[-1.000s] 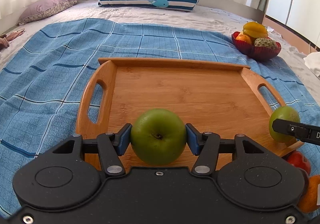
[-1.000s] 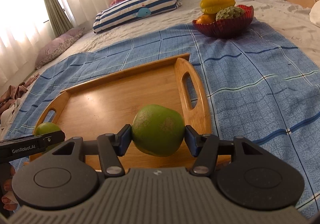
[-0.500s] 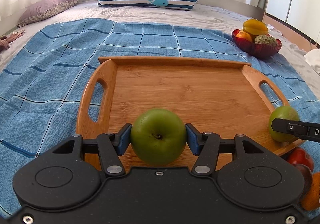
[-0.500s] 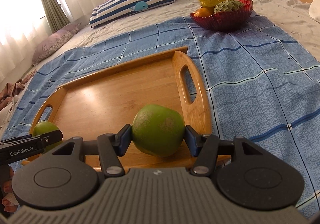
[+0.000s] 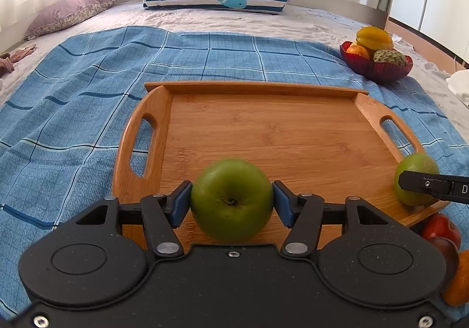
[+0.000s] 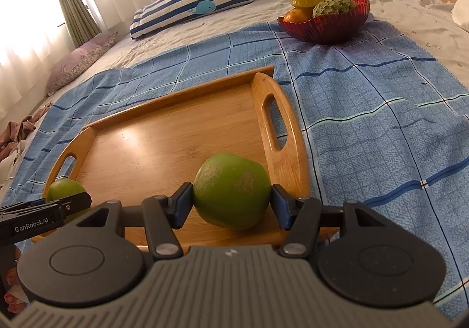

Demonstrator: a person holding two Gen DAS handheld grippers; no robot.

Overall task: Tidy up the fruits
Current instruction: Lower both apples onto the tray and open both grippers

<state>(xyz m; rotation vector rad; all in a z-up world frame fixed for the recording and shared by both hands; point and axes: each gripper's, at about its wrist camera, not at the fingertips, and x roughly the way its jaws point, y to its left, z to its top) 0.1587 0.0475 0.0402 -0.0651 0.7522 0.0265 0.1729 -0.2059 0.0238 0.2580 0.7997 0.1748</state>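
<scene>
On the near edge of the wooden tray (image 5: 263,134), both fruits now sit between loosened jaws.

Left gripper (image 5: 232,205): jaws have just been opening. Green apple (image 5: 231,200) sits between the blue pads, stem end toward the camera; a thin gap shows at the right pad, and the left pad looks at most grazing. Apple appears to rest on the tray floor near the left handle.

Right gripper (image 6: 231,205): jaws likewise have just been opening. A second green fruit (image 6: 231,191), rougher-skinned, lies between its pads by the right handle. Gap visible on the right side; the left pad is close, contact uncertain. Fruit seems to bear on the tray.

Compared with half a second back, pad spacing is slightly wider in both views; fruits and tray hold the same place.

Reading: both fruits are being released together, so this placement step is nearly done. Neither gripper clamps its fruit now.

Remaining: a red fruit (image 5: 439,229), a dark one and an orange one lie off the tray's near right corner on the blue checked cloth (image 5: 73,111). A red bowl (image 6: 325,24) of other fruit stands well beyond the tray.

Risk: round fruits could roll when the pads draw back.
</scene>
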